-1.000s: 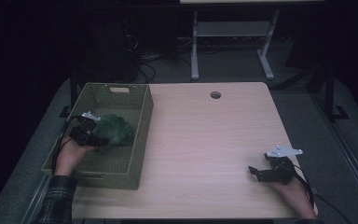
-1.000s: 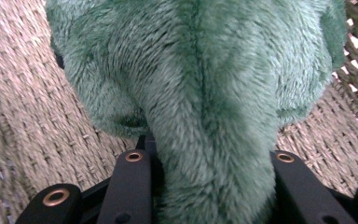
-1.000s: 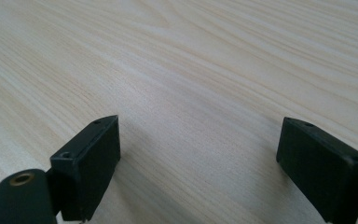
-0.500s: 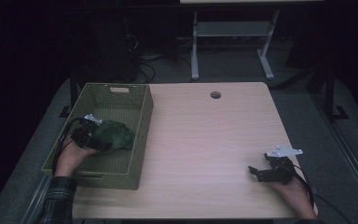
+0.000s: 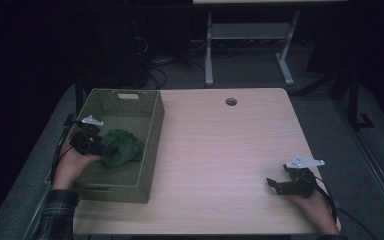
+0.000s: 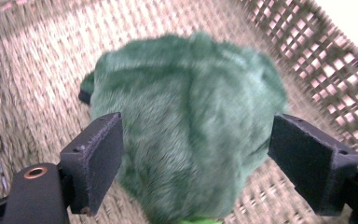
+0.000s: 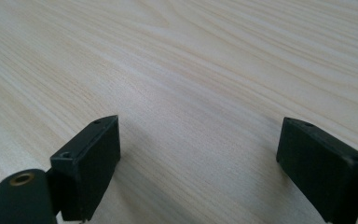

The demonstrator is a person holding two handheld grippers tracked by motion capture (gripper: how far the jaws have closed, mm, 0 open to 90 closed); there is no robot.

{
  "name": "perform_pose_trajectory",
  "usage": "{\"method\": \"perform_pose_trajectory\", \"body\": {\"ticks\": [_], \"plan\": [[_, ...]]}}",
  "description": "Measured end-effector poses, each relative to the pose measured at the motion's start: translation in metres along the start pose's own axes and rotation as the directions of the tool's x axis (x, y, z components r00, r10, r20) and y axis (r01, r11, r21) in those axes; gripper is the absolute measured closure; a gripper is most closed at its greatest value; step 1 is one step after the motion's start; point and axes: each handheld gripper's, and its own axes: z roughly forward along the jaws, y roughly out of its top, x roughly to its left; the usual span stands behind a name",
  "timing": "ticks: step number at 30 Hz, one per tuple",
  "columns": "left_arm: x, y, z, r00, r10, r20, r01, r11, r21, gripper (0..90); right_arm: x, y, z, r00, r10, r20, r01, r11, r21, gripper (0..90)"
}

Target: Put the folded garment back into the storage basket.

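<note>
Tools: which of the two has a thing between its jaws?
The left tool, in the olive mesh basket: the green furry toy sits between its just-opened jaws.

High view overhead facing forward-down, gripper views close, both sharing table (image 5: 220, 150)

The plush toy (image 5: 122, 147) lies in the basket (image 5: 152, 145) at the table's (image 5: 220, 160) left side.

Left hand-held gripper (image 5: 111, 149): jaws just opened wide, pads clear on both sides, forearm entering from below. Right hand-held gripper (image 5: 271, 184): jaws spread, held low, nothing between.
</note>
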Motion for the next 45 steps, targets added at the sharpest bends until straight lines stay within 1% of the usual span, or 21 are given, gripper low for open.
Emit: {"method": "perform_pose_trajectory", "body": {"ticks": [2, 5, 10, 12, 14, 18, 19, 20, 22, 24, 27, 28, 29, 30, 31, 32, 33, 35, 41, 44, 45], "plan": [[-0.004, 0.004, -0.003, 1.0, 0.003, 0.001, -0.003, 0.9999, -0.014, 16.7, 0.0, 0.0, 0.0, 1.0, -0.002, 0.0, 0.002, 1.0, -0.001, 13.0], [-0.012, 0.011, -0.006, 0.9998, 0.003, 0.018, -0.002, 0.9991, -0.042, 16.2, 0.0, 0.0, 0.0, 1.0, -0.002, 0.0, 0.002, 1.0, -0.001, 13.0], [-0.03, 0.024, -0.011, 0.9986, 0.021, 0.048, -0.017, 0.9968, -0.078, 16.2, 0.0, 0.0, 0.0, 1.0, -0.002, 0.0, 0.002, 1.0, -0.001, 13.1], [-0.038, 0.028, -0.012, 0.9979, 0.031, 0.058, -0.025, 0.9951, -0.096, 16.2, 0.0, 0.0, 0.0, 1.0, -0.002, 0.0, 0.002, 1.0, -0.001, 13.1], [-0.049, 0.032, -0.012, 0.9963, 0.037, 0.077, -0.027, 0.9925, -0.119, 16.2, 0.0, 0.0, 0.0, 1.0, -0.001, 0.0, 0.001, 1.0, -0.001, 13.1], [-0.067, 0.04, -0.011, 0.9915, 0.067, 0.112, -0.049, 0.9863, -0.158, 16.2, 0.0, 0.0, 0.0, 1.0, 0.0, 0.001, 0.0, 1.0, -0.001, 13.1], [-0.075, 0.043, -0.011, 0.9898, 0.075, 0.121, -0.054, 0.984, -0.17, 16.2, 0.0, 0.0, 0.0, 1.0, 0.0, 0.001, 0.0, 1.0, -0.001, 13.1], [-0.075, 0.043, -0.011, 0.9898, 0.075, 0.121, -0.054, 0.984, -0.17, 16.2, 0.0, 0.0, 0.0, 1.0, 0.0, 0.001, 0.0, 1.0, -0.001, 13.1], [-0.09, 0.048, -0.009, 0.9864, 0.093, 0.136, -0.068, 0.9807, -0.184, 16.2, 0.0, 0.0, 0.0, 1.0, -0.001, 0.0, 0.001, 1.0, -0.001, 13.1], [-0.1, 0.051, -0.007, 0.9831, 0.104, 0.151, -0.073, 0.977, -0.201, 16.2, 0.0, 0.0, 0.0, 1.0, -0.001, 0.001, 0.001, 1.0, -0.001, 13.1], [-0.116, 0.055, -0.005, 0.9771, 0.135, 0.165, -0.098, 0.9716, -0.215, 16.3, 0.0, 0.0, 0.0, 1.0, -0.001, 0.001, 0.001, 1.0, -0.001, 13.1], [-0.121, 0.056, -0.003, 0.9762, 0.133, 0.172, -0.093, 0.9707, -0.222, 16.3, 0.0, 0.0, 0.0, 1.0, -0.002, 0.001, 0.002, 1.0, -0.001, 13.1], [-0.126, 0.058, -0.002, 0.9743, 0.143, 0.174, -0.102, 0.9683, -0.228, 16.3, 0.0, 0.0, 0.0, 1.0, -0.002, 0.001, 0.002, 1.0, -0.001, 13.1], [-0.13, 0.059, -0.001, 0.9734, 0.145, 0.178, -0.102, 0.9679, -0.23, 16.3, 0.0, 0.0, 0.0, 1.0, -0.002, 0.001, 0.002, 1.0, -0.001, 13.1], [-0.135, 0.06, 0.001, 0.9715, 0.157, 0.177, -0.113, 0.965, -0.237, 16.3, 0.0, 0.0, 0.0, 1.0, -0.001, 0.001, 0.001, 1.0, -0.001, 13.1], [-0.141, 0.062, 0.003, 0.9695, 0.161, 0.185, -0.114, 0.964, -0.24, 16.3, 0.0, 0.0, 0.0, 1.0, -0.001, 0.001, 0.001, 1.0, -0.002, 13.1], [-0.144, 0.062, 0.004, 0.9689, 0.16, 0.189, -0.111, 0.9631, -0.245, 16.3, 0.0, 0.0, 0.0, 1.0, -0.001, 0.001, 0.001, 1.0, -0.001, 13.1], [-0.154, 0.064, 0.009, 0.9646, 0.177, 0.195, -0.126, 0.9606, -0.248, 16.3, 0.0, 0.0, 0.0, 1.0, -0.001, 0.001, 0.001, 1.0, -0.001, 13.1], [-0.178, 0.066, 0.024, 0.9557, 0.209, 0.207, -0.157, 0.9574, -0.242, 16.3, 0.0, 0.0, 0.0, 1.0, -0.001, 0.001, 0.001, 1.0, -0.001, 13.1], [-0.191, 0.064, 0.036, 0.9496, 0.229, 0.214, -0.179, 0.9564, -0.231, 16.0, 0.0, 0.0, 0.0, 1.0, 0.001, 0.0, -0.001, 1.0, 0.0, 13.1], [-0.194, 0.063, 0.039, 0.949, 0.228, 0.217, -0.178, 0.9571, -0.228, 16.0, 0.0, 0.0, 0.0, 1.0, -0.002, 0.001, 0.002, 1.0, -0.001, 13.1]]}}
